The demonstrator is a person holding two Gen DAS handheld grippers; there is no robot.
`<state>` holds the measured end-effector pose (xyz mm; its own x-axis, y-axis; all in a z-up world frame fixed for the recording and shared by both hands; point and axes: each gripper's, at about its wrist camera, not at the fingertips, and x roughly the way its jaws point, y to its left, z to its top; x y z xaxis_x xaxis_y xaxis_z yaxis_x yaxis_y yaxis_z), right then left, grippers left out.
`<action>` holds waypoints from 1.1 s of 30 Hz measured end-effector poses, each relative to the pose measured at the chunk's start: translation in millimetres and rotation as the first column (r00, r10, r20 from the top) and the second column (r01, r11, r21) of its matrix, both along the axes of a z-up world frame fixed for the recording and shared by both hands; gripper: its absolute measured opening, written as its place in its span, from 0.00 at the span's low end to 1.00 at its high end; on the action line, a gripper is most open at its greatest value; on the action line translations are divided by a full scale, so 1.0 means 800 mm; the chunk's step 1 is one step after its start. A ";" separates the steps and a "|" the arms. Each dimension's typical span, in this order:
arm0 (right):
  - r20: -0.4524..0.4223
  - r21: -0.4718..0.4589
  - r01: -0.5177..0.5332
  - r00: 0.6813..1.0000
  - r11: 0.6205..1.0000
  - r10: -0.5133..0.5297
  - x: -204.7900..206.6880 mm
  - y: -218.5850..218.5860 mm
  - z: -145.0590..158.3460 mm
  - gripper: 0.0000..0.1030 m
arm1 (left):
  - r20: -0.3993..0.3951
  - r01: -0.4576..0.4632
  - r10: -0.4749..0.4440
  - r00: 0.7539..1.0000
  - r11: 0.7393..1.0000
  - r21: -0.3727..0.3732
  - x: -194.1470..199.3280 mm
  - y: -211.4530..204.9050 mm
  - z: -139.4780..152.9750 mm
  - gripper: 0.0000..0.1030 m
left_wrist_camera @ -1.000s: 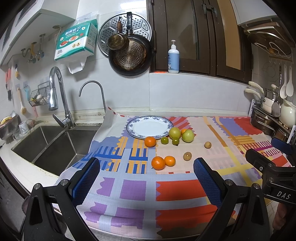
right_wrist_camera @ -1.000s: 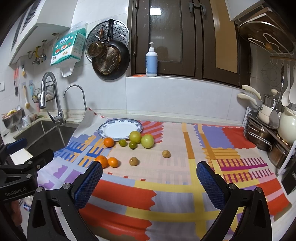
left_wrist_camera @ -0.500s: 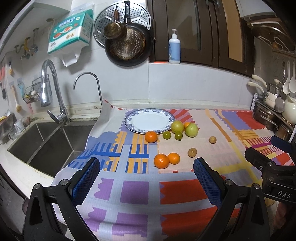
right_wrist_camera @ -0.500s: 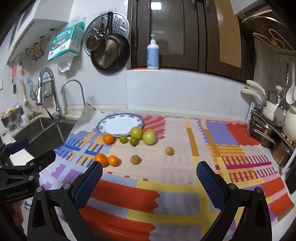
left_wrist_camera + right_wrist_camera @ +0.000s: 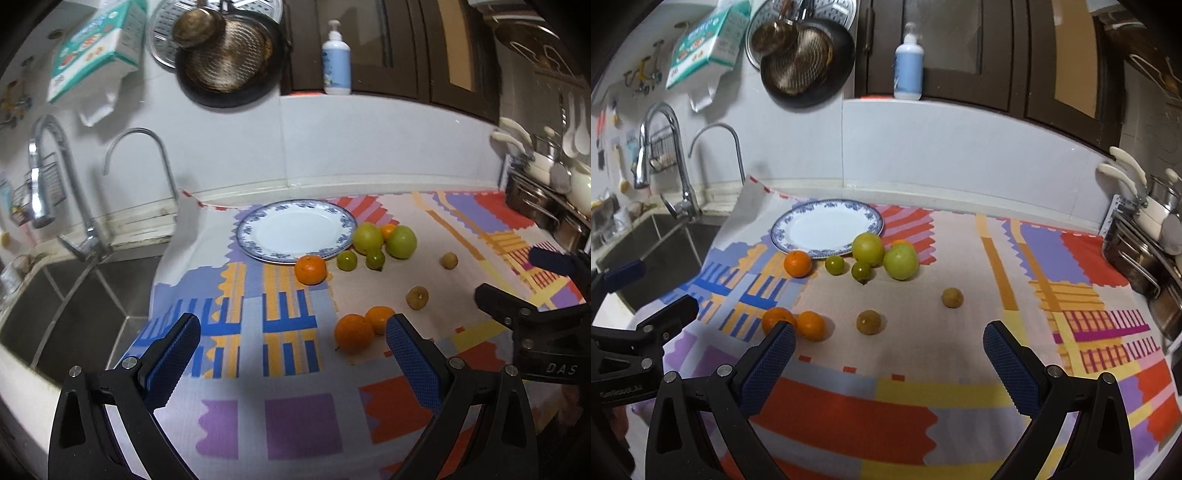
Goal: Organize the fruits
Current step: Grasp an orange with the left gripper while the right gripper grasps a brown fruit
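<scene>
**A:** So, where do your grippers stand?

**B:** My left gripper [image 5: 291, 347] is spread wide with nothing between its blue pads, hovering over the patterned mat [image 5: 295, 424] near the front edge. My right gripper [image 5: 886, 354] is the same: jaws apart, empty, above the mat's red and yellow patches. Just ahead of the left one lie two mandarins [image 5: 364, 326], touching each other, with a small brown fruit [image 5: 417, 297] near them.

**B:** Further out a third mandarin [image 5: 310, 270] rests against the rim of the blue-patterned plate [image 5: 251, 236], then two small green fruits [image 5: 346, 261], two larger green fruits [image 5: 402, 242] and another small brown one [image 5: 448, 260] off to the right.

**A:** How much of the sorting is done?

**B:** None, I'd judge. The plate is bare and every fruit sits on the mat. If the plate is the goal, all of them are left to move.

**A:** Do the two cameras differ?

**B:** Yes. The left view takes in the sink basin [image 5: 74, 314] and shows an orange fruit [image 5: 388, 230] tucked between the big green ones. The right view shows only a sliver of that fruit, but more of the mat on the right and the metal pots [image 5: 1137, 266] at its end. Each view catches the other gripper at its edge.
</scene>
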<state>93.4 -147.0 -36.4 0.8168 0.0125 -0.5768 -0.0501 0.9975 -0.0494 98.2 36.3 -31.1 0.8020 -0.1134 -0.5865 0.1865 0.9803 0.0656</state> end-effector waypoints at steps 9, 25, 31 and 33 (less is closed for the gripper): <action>-0.069 -0.047 -0.096 0.993 0.994 0.093 0.049 0.010 -0.029 0.90 | -0.076 0.068 -0.069 0.995 0.998 -0.007 0.034 -0.016 -0.037 0.88; -0.214 0.052 -0.243 0.945 0.969 0.249 0.116 -0.004 -0.090 0.60 | -0.224 0.072 -0.084 0.971 0.996 -0.059 0.075 -0.048 -0.081 0.62; -0.221 0.067 -0.248 0.941 0.966 0.257 0.124 -0.003 -0.094 0.52 | -0.253 0.091 -0.109 0.961 0.993 -0.080 0.083 -0.054 -0.088 0.51; -0.223 0.071 -0.251 0.939 0.965 0.260 0.125 -0.003 -0.095 0.51 | -0.257 0.091 -0.111 0.960 0.992 -0.087 0.084 -0.055 -0.089 0.49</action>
